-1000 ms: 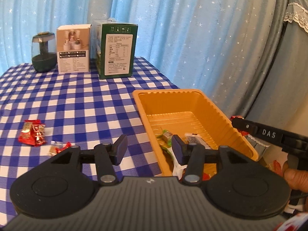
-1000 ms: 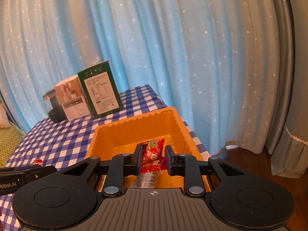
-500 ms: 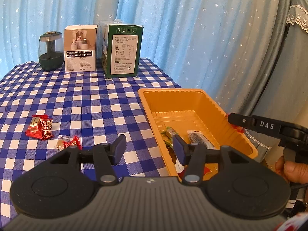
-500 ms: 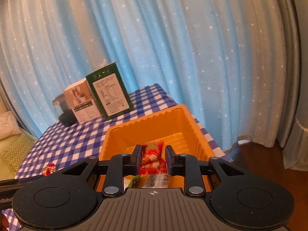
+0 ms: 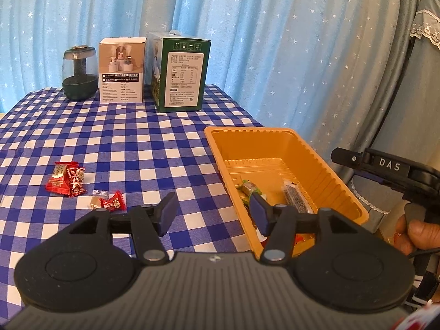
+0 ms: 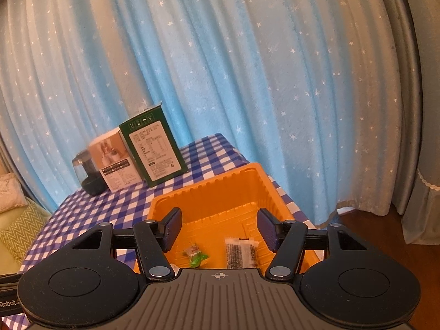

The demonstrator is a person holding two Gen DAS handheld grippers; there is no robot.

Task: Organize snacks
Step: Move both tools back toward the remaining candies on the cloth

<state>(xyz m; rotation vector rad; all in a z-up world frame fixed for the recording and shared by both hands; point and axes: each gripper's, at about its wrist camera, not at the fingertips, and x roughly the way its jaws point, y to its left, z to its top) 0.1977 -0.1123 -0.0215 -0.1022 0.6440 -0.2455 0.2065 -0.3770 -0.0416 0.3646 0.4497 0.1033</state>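
Note:
My right gripper [image 6: 221,229] hovers over the near end of the orange tray [image 6: 209,187]. Its jaws are opening and nothing is between them. Below it in the tray lie a green-wrapped candy [image 6: 195,255] and a pale snack bar [image 6: 240,253]. My left gripper [image 5: 214,210] hangs above the tray's left rim [image 5: 217,151], jaws opening and empty. Left of it on the checked cloth lie two red packets [image 5: 67,178] and a small red candy [image 5: 112,202] beside a clear-wrapped one [image 5: 96,200]. One of the right gripper's fingers [image 5: 349,158] shows at the tray's right side.
A green box [image 5: 180,74], a white box [image 5: 122,70] and a dark jar [image 5: 79,74] stand at the table's far edge before a blue starred curtain. The tray sits at the table's right edge. A hand [image 5: 418,233] grips the right tool.
The right jaws have spread wide and let go of the red snack packet, which has dropped from between them. The left jaws have widened a little.

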